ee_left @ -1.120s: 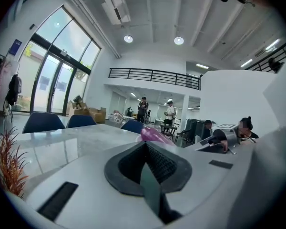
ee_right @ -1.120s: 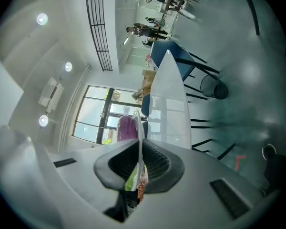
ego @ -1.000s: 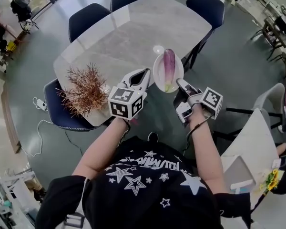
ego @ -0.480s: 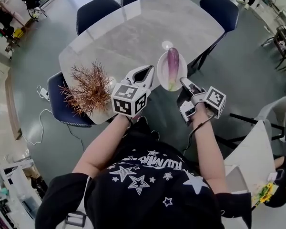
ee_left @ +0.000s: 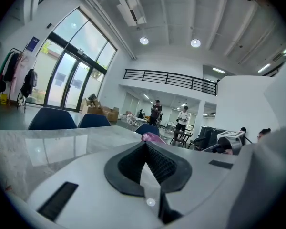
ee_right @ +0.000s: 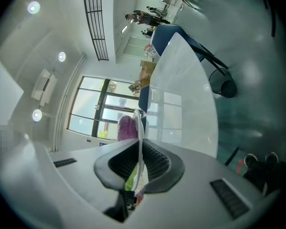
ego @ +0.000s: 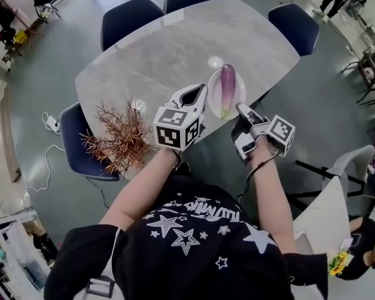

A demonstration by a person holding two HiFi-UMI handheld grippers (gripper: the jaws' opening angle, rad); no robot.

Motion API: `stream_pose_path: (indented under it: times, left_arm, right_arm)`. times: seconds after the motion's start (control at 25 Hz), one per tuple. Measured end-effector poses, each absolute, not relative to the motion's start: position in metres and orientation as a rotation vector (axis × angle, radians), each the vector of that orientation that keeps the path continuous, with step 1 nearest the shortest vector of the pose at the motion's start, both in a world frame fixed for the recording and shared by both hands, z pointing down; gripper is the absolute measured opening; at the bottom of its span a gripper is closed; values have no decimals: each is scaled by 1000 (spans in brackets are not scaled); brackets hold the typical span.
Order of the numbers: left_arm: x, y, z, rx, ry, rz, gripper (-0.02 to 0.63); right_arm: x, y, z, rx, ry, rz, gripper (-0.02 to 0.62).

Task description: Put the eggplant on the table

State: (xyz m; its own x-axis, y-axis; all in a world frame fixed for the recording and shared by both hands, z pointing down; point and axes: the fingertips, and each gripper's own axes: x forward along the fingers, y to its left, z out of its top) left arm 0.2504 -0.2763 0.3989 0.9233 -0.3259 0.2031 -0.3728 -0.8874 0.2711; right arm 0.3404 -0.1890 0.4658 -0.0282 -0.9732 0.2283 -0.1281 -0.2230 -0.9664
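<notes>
Clamping plate [ego: 213, 94] rim: right claw [ego: 240, 109] | eggplant [ego: 227, 84] aboard, over table [ego: 175, 49] edge | left claw [ego: 198, 90] together

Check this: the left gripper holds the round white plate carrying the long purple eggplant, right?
No, the right gripper holds the round white plate carrying the long purple eggplant; the right gripper view shows its jaws clamped on the rim.

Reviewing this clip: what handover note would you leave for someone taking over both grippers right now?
Left gripper: shut, empty, beside the plate.
Right gripper: shut on the white plate's near rim.
Eggplant lies on that plate, at the table's near edge; contact with the tabletop unclear.
Done: plate gripped and at the table.
Left: set it fully down, release.
</notes>
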Motion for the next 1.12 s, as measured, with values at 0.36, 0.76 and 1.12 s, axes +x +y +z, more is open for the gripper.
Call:
stream_pose_path:
  times: [0.36,0.76,1.12]
  left_arm:
    - [243,-330,401,2692,-595,161,8]
    - [242,-340,414,2663,-686,188,8]
    - [245,-379,421,2600,-870,208,8]
  right_arm:
    - [343,-247,462,-1465,1254,-1377,21]
    - [349,-286,474,-1414,1342,-1453,21]
    - [360,-352,489,-1349,1444,-1590,21]
